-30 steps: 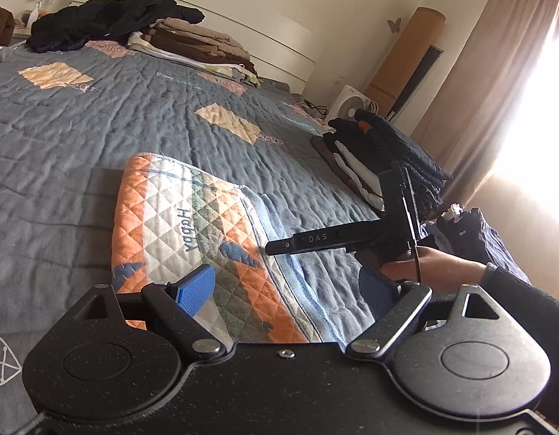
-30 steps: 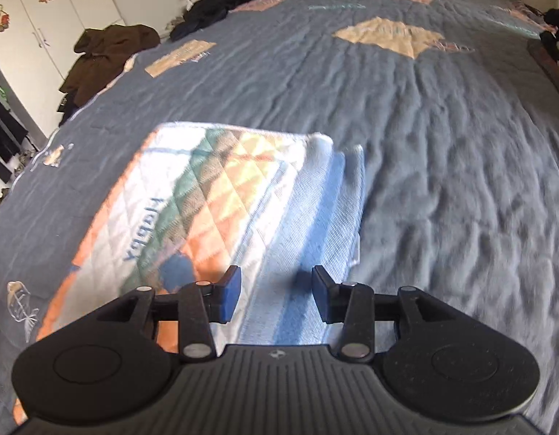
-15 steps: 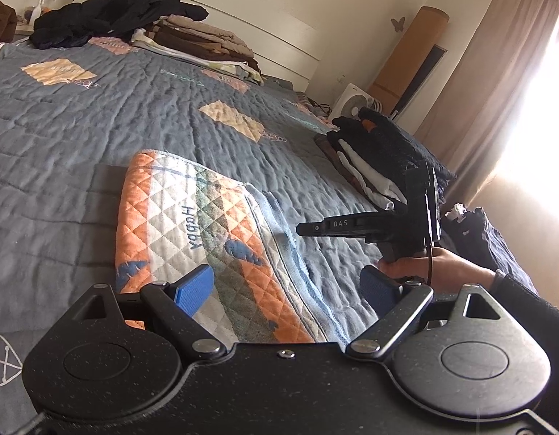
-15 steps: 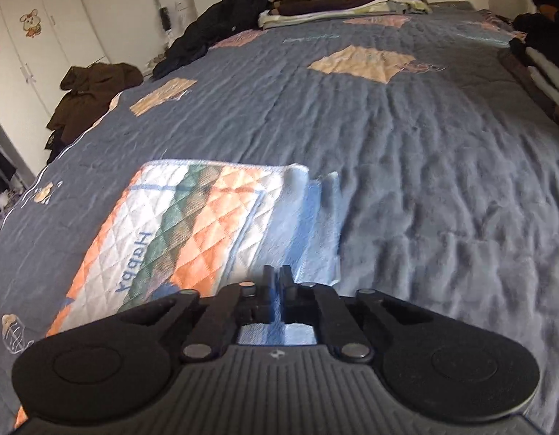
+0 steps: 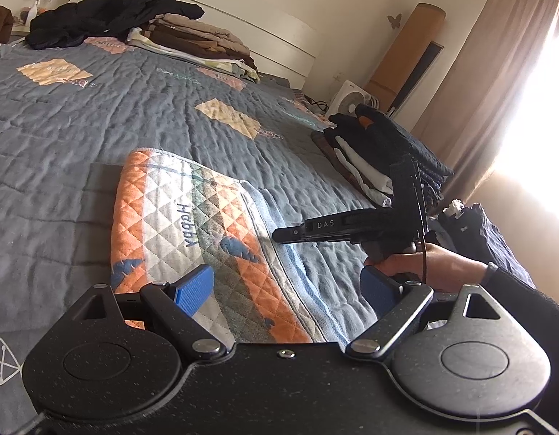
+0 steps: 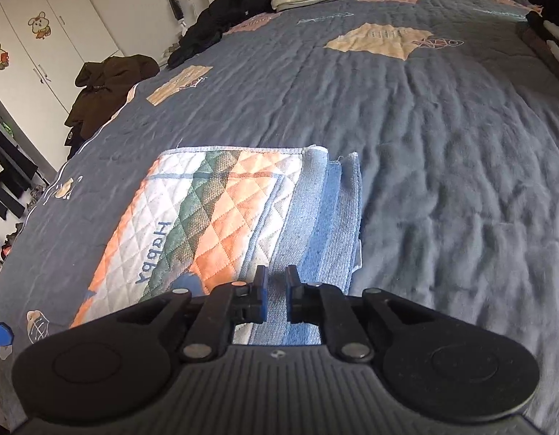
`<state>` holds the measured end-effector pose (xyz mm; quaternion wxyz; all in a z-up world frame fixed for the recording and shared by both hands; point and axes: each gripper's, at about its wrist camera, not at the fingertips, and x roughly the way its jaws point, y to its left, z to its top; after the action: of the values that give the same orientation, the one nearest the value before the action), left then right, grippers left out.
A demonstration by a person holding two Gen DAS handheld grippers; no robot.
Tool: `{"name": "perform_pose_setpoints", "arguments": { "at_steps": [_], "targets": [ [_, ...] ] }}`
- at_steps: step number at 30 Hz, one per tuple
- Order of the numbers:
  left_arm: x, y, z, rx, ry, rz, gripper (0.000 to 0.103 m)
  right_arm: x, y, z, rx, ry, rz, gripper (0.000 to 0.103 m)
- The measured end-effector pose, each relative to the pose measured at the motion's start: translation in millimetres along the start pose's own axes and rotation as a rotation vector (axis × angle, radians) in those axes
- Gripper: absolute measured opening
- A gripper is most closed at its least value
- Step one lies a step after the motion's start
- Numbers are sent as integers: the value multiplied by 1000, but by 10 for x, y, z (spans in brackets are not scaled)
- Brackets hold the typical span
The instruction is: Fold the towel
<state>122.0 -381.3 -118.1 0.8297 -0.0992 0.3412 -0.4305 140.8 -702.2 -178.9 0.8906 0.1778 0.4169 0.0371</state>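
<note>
The folded towel (image 5: 192, 232) lies flat on the bed (image 5: 80, 123), well short of the clothes pile (image 5: 192, 36) at the headboard. The left gripper (image 5: 286, 290) hovers over the towel's near end, jaws spread wide. The right gripper (image 6: 275, 290), over the towel's blue border, has its jaws nearly together with a narrow gap, gripping nothing. The towel reads "Happy"; the right gripper's side reads "DAS".

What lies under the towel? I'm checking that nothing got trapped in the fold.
Only the blue quilt shows around the folded towel. Whatever lies beneath or between its layers is covered.
</note>
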Motion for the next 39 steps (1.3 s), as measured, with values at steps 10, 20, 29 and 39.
{"name": "perform_pose_setpoints", "arguments": {
  "at_steps": [10,20,29,39],
  "targets": [
    [10,1,-3,-2,5,0,87,123,-14,74,16,18,0,34],
    [17,-6,-9,3,9,1,87,149,-86,103,47,37,24,46],
    [19,3,-16,0,10,4,87,226,-95,170,88,43,96,46],
    [24,-9,-25,7,13,6,87,332,-181,141,117,21,84,54]
  ]
}}
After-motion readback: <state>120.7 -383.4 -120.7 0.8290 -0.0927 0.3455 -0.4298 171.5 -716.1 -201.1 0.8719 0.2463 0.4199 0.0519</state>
